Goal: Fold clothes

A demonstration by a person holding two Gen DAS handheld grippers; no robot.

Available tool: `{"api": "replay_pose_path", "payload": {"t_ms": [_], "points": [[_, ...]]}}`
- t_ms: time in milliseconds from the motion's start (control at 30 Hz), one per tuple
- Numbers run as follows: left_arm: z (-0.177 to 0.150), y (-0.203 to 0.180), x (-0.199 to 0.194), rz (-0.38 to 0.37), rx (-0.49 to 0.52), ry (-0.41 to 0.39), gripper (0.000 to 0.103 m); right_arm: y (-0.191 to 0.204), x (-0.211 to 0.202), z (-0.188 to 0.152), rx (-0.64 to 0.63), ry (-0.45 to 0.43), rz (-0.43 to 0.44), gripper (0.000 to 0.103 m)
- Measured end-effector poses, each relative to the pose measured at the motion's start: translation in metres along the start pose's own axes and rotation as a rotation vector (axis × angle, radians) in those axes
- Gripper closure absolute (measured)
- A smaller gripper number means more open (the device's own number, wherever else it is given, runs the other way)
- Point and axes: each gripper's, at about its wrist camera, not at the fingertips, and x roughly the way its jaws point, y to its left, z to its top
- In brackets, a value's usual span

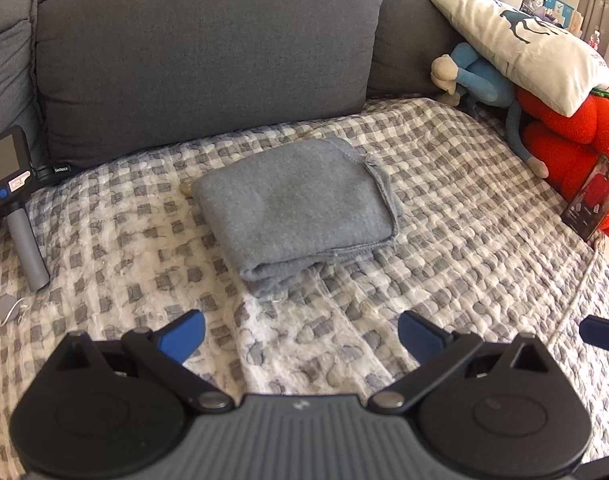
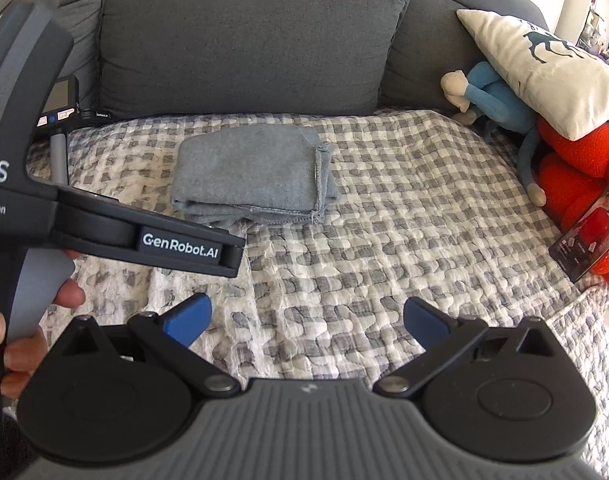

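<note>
Left gripper (image 2: 208, 246) hides folded cloth's (image 2: 252, 174) corner.

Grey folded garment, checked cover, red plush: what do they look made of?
Grey folded garment: seemingly soft knit or fleece, matte; fuzzy face, overlocked edge stitching. Checked cover: looks like quilted cotton, matte; puckered grey-and-white squares. Red plush: probably synthetic knit or pile; nubbly, stuffed bulges.
</note>
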Motion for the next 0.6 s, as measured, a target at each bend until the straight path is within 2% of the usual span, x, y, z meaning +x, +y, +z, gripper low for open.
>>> {"api": "replay_pose_path", "payload": {"t_ms": [233,600], "points": [[-0.01,-0.007,-0.027,-0.045,0.011,-0.025,0.001,0.003,-0.035,-0.014,0.025,-0.04,-0.036,0.0],[-0.023,-0.03,-0.047,-0.108,0.081,-0.034,0.001,-0.006,-0.065,-0.045,0.094,-0.063,-0.107,0.0]]}}
